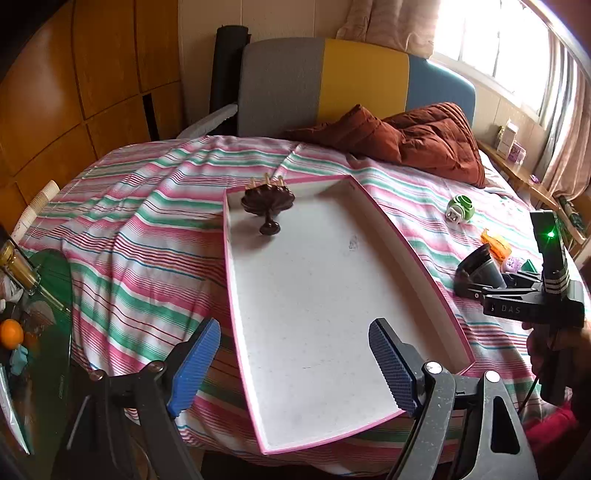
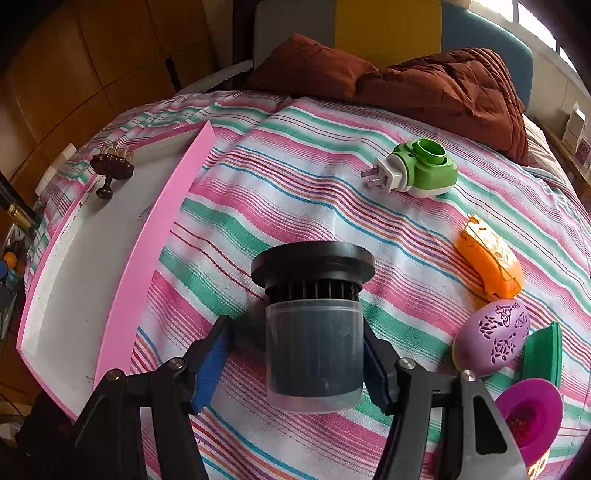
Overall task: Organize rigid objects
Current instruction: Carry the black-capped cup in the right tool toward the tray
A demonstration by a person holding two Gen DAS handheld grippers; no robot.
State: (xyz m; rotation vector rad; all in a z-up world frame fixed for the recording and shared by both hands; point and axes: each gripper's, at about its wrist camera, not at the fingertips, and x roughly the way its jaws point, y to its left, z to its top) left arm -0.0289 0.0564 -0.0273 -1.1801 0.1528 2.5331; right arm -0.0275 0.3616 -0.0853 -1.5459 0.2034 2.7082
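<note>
My left tool (image 1: 295,365) hangs open over the pink tray (image 1: 413,236) on the bed. My right tool (image 2: 295,365) stands open around the filter (image 2: 314,332), lying on the bedsheet (image 2: 295,177) beside the tray.

I see a bed (image 1: 155,206) under a sheet striped pink, green and white, with a rust-brown quilt (image 1: 424,142) bunched near a headboard (image 1: 354,85) in grey, yellow and blue panels. To my left stand orange-brown wooden cupboard doors (image 1: 74,92). At the right, bright daylight pours through a window (image 1: 491,40) hung with pale curtains (image 1: 391,22), above a low wooden shelf (image 1: 524,173) against the wall.
</note>
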